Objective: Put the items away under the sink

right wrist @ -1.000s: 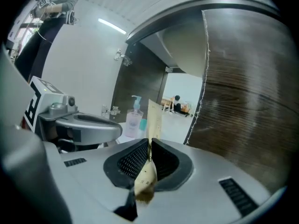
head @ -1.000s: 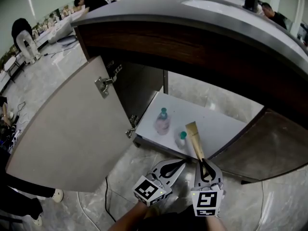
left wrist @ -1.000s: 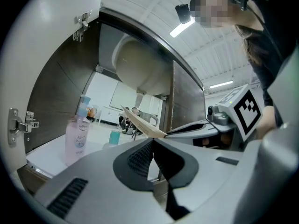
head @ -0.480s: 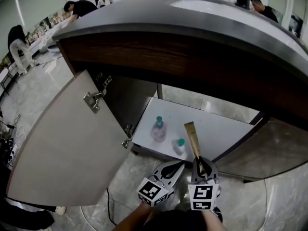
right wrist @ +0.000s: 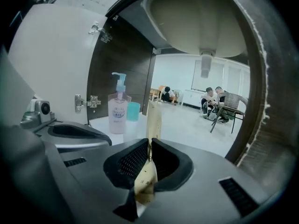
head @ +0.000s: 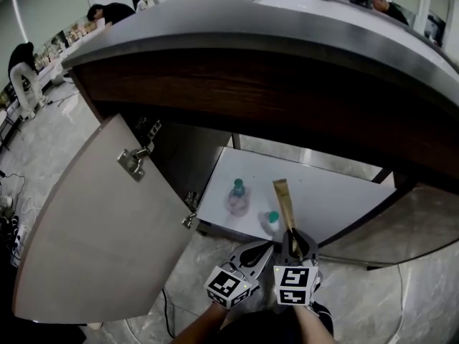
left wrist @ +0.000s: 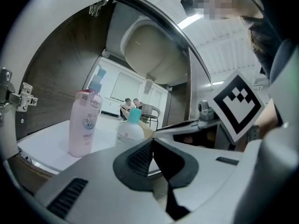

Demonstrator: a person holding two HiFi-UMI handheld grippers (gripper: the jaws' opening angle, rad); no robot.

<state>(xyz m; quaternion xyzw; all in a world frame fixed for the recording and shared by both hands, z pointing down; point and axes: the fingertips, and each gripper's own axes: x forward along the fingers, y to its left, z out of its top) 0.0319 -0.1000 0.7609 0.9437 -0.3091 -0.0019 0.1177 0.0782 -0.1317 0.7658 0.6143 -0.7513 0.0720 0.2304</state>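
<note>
Right gripper view: your right gripper [right wrist: 148,149] pinches the long tan paper sachet [right wrist: 153,118] by its near end, over the white cabinet shelf [head: 337,192]; likely light, floppy, so grip it low; left gripper [left wrist: 152,146], jaws clenched, empty.

Fingers of the left gripper [head: 265,249] closed together, nothing between them; it points level, just left of the tan sachet [head: 282,201]. Fingers of the right gripper [head: 292,238] clamped on that tan sachet, gripper tilted slightly downward, sachet's far end sticking out ahead.

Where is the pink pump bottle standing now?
In the head view, the pink pump bottle stands on the white cabinet floor under the sink, just left of the small teal-capped bottle.
</note>
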